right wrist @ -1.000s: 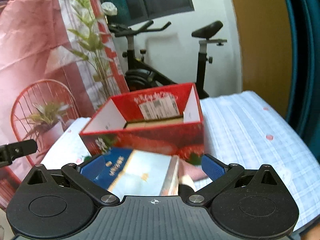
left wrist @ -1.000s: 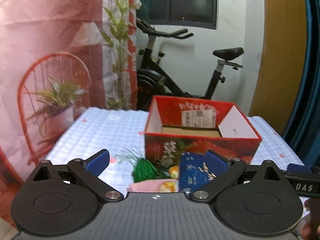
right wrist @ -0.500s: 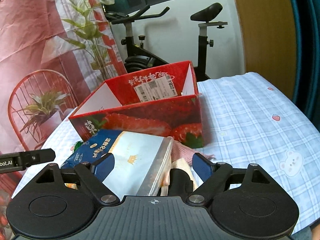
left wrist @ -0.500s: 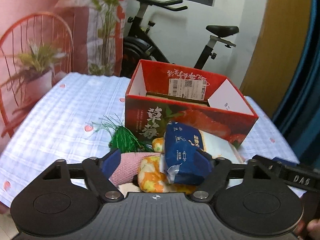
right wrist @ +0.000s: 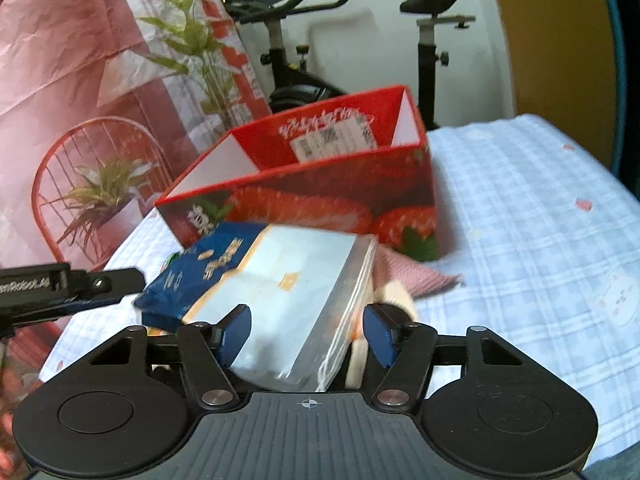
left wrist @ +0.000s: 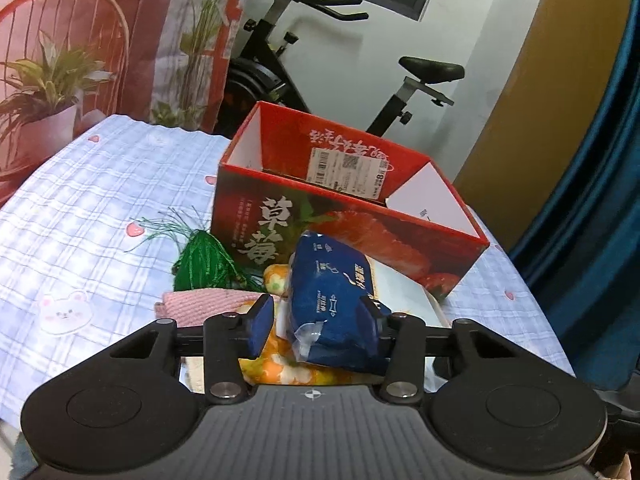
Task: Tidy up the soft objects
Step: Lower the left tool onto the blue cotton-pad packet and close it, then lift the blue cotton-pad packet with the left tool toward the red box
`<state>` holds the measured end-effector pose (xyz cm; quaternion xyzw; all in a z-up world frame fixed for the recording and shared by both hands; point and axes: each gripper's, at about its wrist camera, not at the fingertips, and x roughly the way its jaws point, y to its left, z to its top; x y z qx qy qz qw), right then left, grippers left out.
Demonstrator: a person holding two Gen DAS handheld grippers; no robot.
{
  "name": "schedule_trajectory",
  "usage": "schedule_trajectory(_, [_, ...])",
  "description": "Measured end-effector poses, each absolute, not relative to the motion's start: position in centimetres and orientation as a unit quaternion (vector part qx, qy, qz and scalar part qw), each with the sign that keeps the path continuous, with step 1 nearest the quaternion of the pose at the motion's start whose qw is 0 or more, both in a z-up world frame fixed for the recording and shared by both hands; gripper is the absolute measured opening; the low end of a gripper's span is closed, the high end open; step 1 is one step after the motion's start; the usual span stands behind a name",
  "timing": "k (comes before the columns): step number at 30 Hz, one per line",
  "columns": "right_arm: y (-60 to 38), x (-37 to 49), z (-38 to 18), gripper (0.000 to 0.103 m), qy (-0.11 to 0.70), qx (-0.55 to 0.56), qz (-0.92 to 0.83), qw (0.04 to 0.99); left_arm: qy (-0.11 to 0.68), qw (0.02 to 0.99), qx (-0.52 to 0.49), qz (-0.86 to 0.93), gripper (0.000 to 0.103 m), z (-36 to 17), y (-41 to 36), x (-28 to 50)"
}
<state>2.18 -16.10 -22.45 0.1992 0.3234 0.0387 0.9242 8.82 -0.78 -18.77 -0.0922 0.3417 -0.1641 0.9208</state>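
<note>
Only the left wrist view shows the green tassel bundle (left wrist: 206, 262) and the pink knitted cloth (left wrist: 208, 304), lying on the checked bedspread (left wrist: 100, 200) just off the red strawberry box's (left wrist: 344, 216) left front corner. Only the right wrist view shows the pale blue-and-white packet (right wrist: 288, 292) in its clear wrapper from the side, and the other tool's black arm reaching in from the left edge.

The left gripper (left wrist: 316, 320) is closing around the dark blue tissue pack (left wrist: 332, 300). The pack rests against the right pad, while a gap separates it from the left pad, so it is not yet pinched. Under it lies an orange flowered soft item (left wrist: 276, 364).

The right gripper (right wrist: 308, 330) is also closing, with the pale packet between its 2 pads. The left pad touches or nearly touches the wrapper; I cannot tell which. The right pad stands apart from it. A pink cloth corner (right wrist: 424, 276) pokes out on the right.

Both packs sit in a pile touching the box's front wall, near the bedspread's front edge. The box (right wrist: 320, 184) stands open on top; nothing shows inside, though its floor is mostly hidden.
</note>
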Motion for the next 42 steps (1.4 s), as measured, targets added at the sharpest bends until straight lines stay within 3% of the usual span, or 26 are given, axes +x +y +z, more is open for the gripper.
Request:
schedule_trajectory(20, [-16.4, 3.0, -24.3, 0.054, 0.344, 0.219, 0.049, 0.912, 0.404, 0.896, -0.093, -0.162, 0.046, -22.2, -0.9, 9.8])
schedule_trajectory(30, [-16.0, 2.5, -22.9, 0.021, 0.314, 0.186, 0.056, 0.929, 0.409, 0.894, -0.091, -0.158, 0.046, -22.6, -1.0, 9.9])
schedule_trajectory(42, [-16.1, 2.9, -23.8, 0.021, 0.329, 0.198, 0.061, 0.921, 0.412, 0.893, -0.093, -0.155, 0.047, -23.1, -1.2, 10.0])
